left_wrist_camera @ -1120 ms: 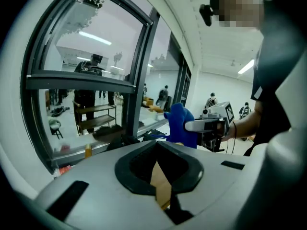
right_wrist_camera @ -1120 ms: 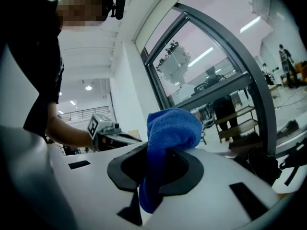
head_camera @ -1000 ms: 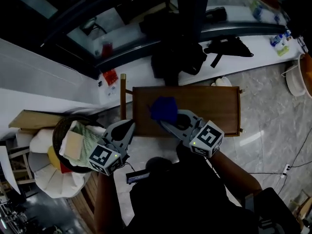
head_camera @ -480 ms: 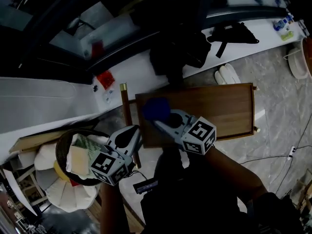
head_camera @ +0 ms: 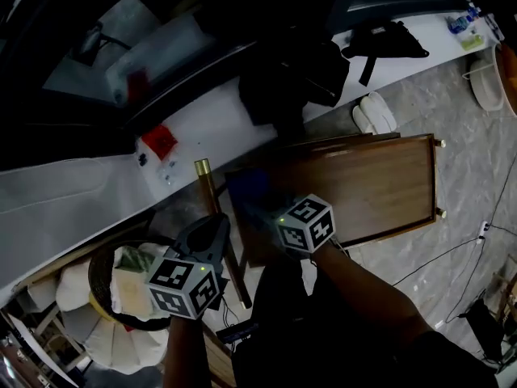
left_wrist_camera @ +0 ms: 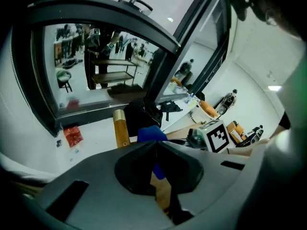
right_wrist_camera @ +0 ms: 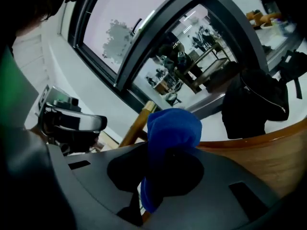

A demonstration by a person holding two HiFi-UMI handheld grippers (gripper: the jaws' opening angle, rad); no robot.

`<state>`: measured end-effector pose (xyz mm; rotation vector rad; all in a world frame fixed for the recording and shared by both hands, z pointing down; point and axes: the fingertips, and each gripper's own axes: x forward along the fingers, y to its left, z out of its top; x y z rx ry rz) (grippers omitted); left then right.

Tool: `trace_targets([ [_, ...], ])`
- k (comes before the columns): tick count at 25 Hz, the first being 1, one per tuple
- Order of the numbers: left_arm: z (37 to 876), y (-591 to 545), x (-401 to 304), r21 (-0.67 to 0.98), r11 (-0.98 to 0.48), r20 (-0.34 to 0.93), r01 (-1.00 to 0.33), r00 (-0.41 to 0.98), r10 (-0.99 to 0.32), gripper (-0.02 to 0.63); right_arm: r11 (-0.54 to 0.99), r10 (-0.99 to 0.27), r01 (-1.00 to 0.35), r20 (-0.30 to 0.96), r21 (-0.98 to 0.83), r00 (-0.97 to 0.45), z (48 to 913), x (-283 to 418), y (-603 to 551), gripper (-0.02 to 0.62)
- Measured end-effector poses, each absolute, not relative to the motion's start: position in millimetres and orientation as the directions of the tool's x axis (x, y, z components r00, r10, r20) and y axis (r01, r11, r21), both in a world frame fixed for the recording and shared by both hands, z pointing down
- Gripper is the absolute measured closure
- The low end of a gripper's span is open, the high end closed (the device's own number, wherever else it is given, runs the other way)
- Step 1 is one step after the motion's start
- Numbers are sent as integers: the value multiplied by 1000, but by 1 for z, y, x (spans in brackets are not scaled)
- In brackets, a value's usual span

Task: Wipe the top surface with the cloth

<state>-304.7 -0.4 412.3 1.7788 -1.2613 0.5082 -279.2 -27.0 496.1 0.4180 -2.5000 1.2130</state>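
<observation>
Right gripper [right_wrist_camera: 158, 150]: jaws pinch the blue cloth [right_wrist_camera: 173, 128], which is positioned at the left end of the wooden table top [head_camera: 371, 186]. Left gripper [left_wrist_camera: 156, 145]: jaws pressed together, empty, held off the table, beside a basket [head_camera: 101, 253].

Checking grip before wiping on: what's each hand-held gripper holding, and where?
Right hand-held gripper pinches the blue cloth by its bunched middle; left hand-held gripper is shut, empty.

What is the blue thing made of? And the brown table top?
The blue cloth looks like soft fabric: it bunches and folds. The table top looks like wood with a smooth brown finish and faint streaks, though it could be veneer.
</observation>
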Motion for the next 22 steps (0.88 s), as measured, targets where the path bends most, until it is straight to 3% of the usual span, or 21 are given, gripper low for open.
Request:
trace_targets([
  [10,433,-2,-298,377,-88,780,-922,367,-508,597,603,-60,-487,572,-632,-818,566,-303,-23,532],
  [22,465,-23,-228,380,-84,812,-921,376,-446,597,607,-73,-555,656,-568,-751,581,-235,-52,532],
])
